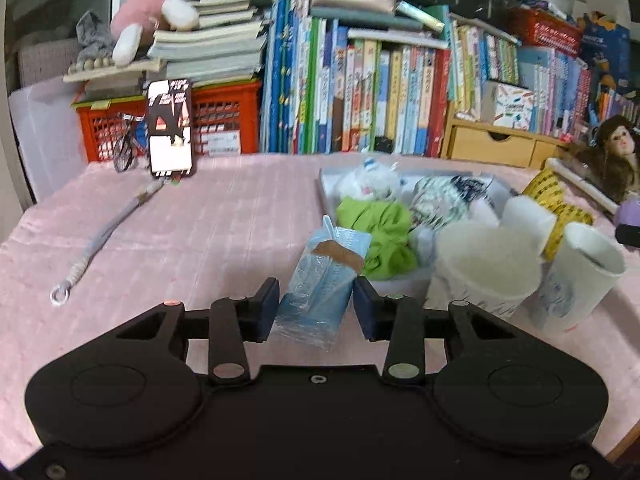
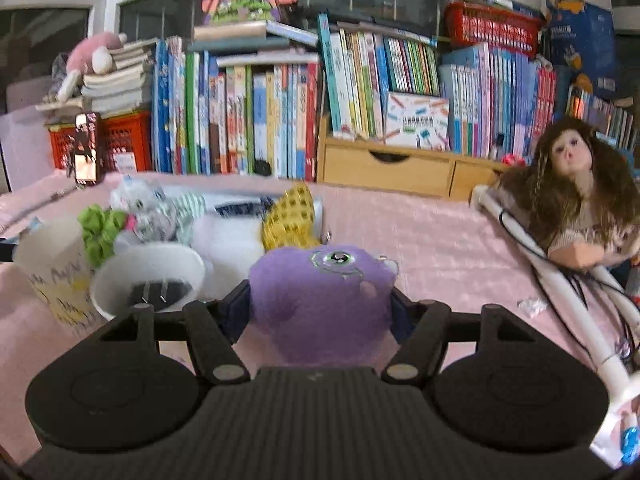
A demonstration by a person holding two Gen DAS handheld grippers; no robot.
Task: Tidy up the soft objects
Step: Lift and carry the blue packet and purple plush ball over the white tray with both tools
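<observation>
Gripping the blue packet [image 1: 316, 296] in the left fingers [image 1: 267, 309] and purple plush [image 2: 320, 300] in the right fingers [image 2: 240, 312], carry both squarely over the tray [image 1: 502, 188] ahead before letting go.

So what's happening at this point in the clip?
A person is sorting soft things on a pink-covered table, one tool in each hand. The left tool is shut on a wrapped pack of blue masks; the right tool is shut on a purple plush. A tray behind already holds a green cloth and other soft items.
</observation>
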